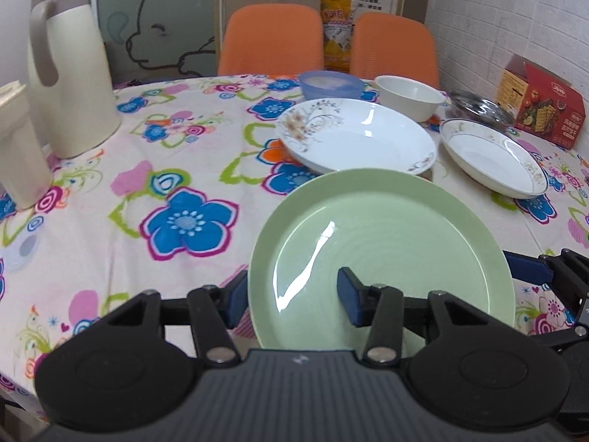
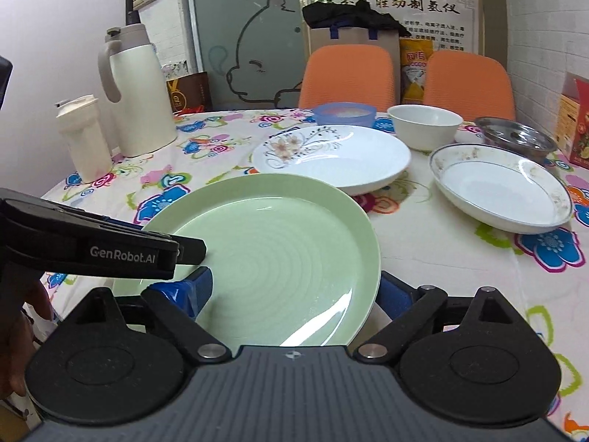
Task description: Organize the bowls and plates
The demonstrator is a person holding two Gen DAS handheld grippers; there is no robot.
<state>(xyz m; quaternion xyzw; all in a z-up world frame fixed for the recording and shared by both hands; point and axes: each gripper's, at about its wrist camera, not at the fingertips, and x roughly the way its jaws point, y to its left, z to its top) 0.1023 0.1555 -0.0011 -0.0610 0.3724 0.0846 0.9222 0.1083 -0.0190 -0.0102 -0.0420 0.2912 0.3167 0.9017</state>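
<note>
So from the left wrist cam, the green plate (image 1: 379, 258) sits at the near edge of the table (image 1: 110, 169), right in front, and the left gripper (image 1: 291, 294) has its fingers spread with the plate's left rim between them: one blue pad (image 1: 235, 302) outside the rim, the other over the plate's inside. It doesn't look clamped, there's a gap. This view also catches the right gripper (image 1: 541, 269) poking in at the plate's right edge, though you can't tell from here how its fingers stand. Behind the green plate is the floral plate (image 1: 353, 136), nearly touching it, then the rimmed plate (image 1: 493, 158) toward the right edge, with a white bowl (image 1: 408, 97) and a blue bowl (image 1: 329, 86) at the far edge. The left half of the table is mostly open cloth, only a thermos jug (image 1: 70, 84) near the left edge. The right wrist cam shows the mirror of it: the right gripper (image 2: 294, 294) straddles the plate's right rim, fingers wide apart, not pinching. The left gripper (image 2: 110, 246) comes in sideways over the plate's left side, and a hand (image 2: 22, 316) shows at the frame's left edge. The plate is round, lying roughly flat, face up. This view also shows the metal bowl (image 2: 515, 140) at the far right more clearly.
</note>
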